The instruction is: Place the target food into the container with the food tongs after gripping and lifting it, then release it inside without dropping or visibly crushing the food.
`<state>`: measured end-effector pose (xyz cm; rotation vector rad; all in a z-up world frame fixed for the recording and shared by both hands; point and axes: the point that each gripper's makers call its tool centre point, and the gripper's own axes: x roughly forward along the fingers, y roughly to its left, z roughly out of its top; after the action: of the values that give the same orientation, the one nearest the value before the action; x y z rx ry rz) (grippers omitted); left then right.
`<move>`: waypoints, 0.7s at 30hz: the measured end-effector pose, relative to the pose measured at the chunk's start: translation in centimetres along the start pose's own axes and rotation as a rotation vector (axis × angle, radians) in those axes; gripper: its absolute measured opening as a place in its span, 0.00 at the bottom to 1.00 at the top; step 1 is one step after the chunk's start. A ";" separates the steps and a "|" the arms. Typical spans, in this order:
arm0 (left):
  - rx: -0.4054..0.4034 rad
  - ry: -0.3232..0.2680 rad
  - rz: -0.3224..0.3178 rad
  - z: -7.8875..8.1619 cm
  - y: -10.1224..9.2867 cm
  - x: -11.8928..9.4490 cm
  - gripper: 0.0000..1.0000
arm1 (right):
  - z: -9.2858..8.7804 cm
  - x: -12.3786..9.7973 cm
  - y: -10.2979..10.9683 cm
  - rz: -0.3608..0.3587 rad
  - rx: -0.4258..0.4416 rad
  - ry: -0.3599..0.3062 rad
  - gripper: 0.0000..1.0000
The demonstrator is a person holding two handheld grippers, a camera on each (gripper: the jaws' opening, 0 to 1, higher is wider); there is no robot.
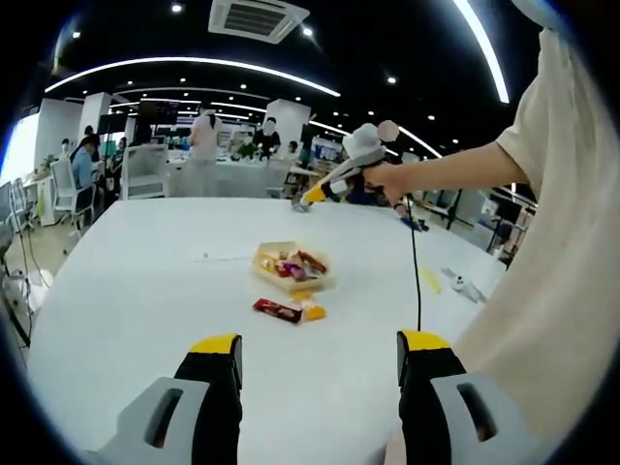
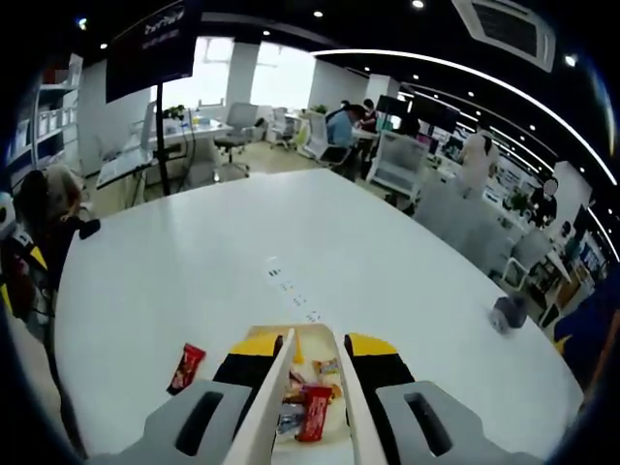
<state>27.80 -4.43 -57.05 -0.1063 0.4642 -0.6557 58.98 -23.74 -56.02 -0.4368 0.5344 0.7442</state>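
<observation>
- Lying on the white counter (image 1: 136, 291) just beside the container, the red snack bar (image 1: 277, 309) with a small yellow-wrapped piece (image 1: 312, 312) against it looks like the loose food left to move; in the right gripper view the red snack bar (image 2: 187, 367) sits apart to the left of the tongs.
- Handling, as a judgement: light, flat, glossy wrapper, likely slippery and easily dented. Best pinched across its narrow width near the middle, with gentle pressure.
- Container (image 1: 294, 268): a shallow pale box already holding several wrapped snacks (image 2: 312, 405).
- Food tongs (image 2: 310, 402): two pale blades clamped in the right hand-held gripper (image 2: 312, 360), tips spread apart over the container.
- Right hand-held gripper (image 1: 325, 191) is also seen raised beyond the container.
- Left hand-held gripper (image 1: 318, 351): jaws wide apart, empty, held back near the counter's edge.
</observation>
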 end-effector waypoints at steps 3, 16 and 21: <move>0.001 0.001 -0.003 0.0 -0.1 0.0 0.64 | -0.1 -0.2 0.2 -0.001 0.003 0.000 0.25; 0.006 0.000 -0.011 -0.1 -0.6 0.0 0.64 | -0.6 -0.8 1.6 0.015 0.021 -0.001 0.26; 0.008 0.000 -0.013 -0.2 -0.9 -0.1 0.64 | -1.4 -0.9 3.3 0.037 0.033 0.004 0.26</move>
<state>27.17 -5.04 -56.95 -0.1018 0.4615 -0.6705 55.58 -22.80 -57.18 -0.3992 0.5589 0.7689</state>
